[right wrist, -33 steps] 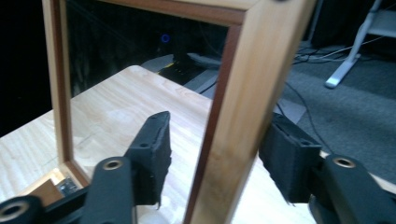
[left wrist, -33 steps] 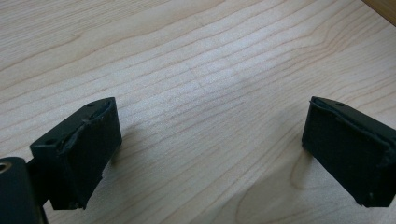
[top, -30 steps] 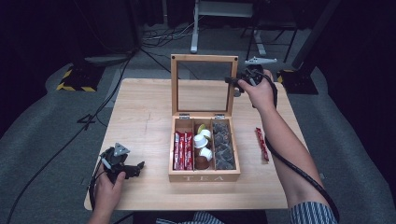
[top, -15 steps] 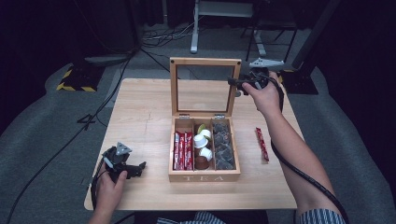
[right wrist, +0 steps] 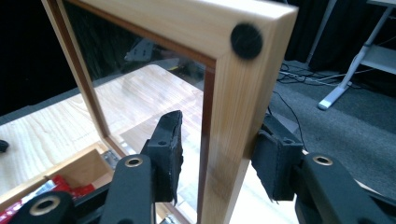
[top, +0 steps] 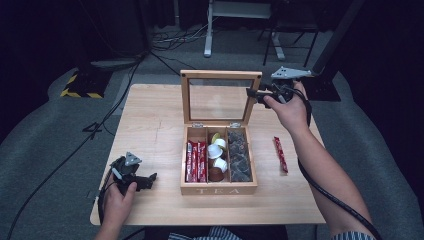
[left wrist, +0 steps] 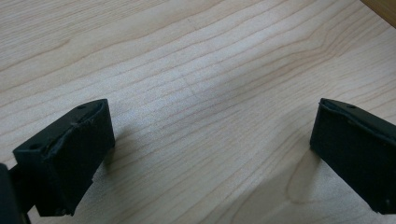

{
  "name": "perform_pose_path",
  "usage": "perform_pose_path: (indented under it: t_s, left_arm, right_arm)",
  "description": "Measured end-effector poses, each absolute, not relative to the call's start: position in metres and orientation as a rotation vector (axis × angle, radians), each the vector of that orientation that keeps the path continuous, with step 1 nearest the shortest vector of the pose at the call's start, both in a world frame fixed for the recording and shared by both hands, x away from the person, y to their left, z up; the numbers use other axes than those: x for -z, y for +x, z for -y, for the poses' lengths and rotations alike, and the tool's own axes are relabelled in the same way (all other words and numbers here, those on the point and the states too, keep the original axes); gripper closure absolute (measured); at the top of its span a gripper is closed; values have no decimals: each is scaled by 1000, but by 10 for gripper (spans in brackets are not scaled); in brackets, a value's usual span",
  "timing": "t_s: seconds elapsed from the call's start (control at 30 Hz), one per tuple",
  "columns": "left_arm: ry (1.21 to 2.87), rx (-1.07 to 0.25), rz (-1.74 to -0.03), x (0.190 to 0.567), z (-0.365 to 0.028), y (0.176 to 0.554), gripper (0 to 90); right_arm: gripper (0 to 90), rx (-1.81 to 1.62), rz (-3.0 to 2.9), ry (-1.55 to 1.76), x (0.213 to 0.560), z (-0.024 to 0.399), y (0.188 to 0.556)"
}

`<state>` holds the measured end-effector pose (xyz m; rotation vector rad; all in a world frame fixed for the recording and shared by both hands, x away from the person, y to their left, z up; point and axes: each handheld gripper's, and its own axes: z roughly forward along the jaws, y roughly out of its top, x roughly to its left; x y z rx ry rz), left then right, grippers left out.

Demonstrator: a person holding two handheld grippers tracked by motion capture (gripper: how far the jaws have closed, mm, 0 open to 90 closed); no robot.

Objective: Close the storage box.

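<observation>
The right tongs (top: 257,94) have carried the glass lid (top: 221,96) of the tea box (top: 218,189) slightly further back, pinching its frame edge to keep it upright. The left tongs (top: 145,181) rest spread and empty on the bench (top: 155,120), well left of the box.

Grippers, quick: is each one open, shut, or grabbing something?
Left gripper: open, empty, over the table.
Right gripper: astride the lid; grip cannot be told.

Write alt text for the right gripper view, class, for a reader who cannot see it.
The right gripper straddles the right side rail of the tea box's upright, glass-paned wooden lid, one black jaw before the glass, one behind the frame. Whether the pads press on the wood cannot be told. Red packets show in the box at lower left.
</observation>
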<state>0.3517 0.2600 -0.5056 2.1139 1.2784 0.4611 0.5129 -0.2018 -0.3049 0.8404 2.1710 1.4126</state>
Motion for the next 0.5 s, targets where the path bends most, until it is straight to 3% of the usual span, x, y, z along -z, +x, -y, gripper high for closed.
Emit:
perform_pose_path:
  t_s: [0.5]
  left_arm:
    - [2114,-461,-1279,506,-260,352,1]
  right_arm:
    - [578,-1396,-2219,814,290,204,478]
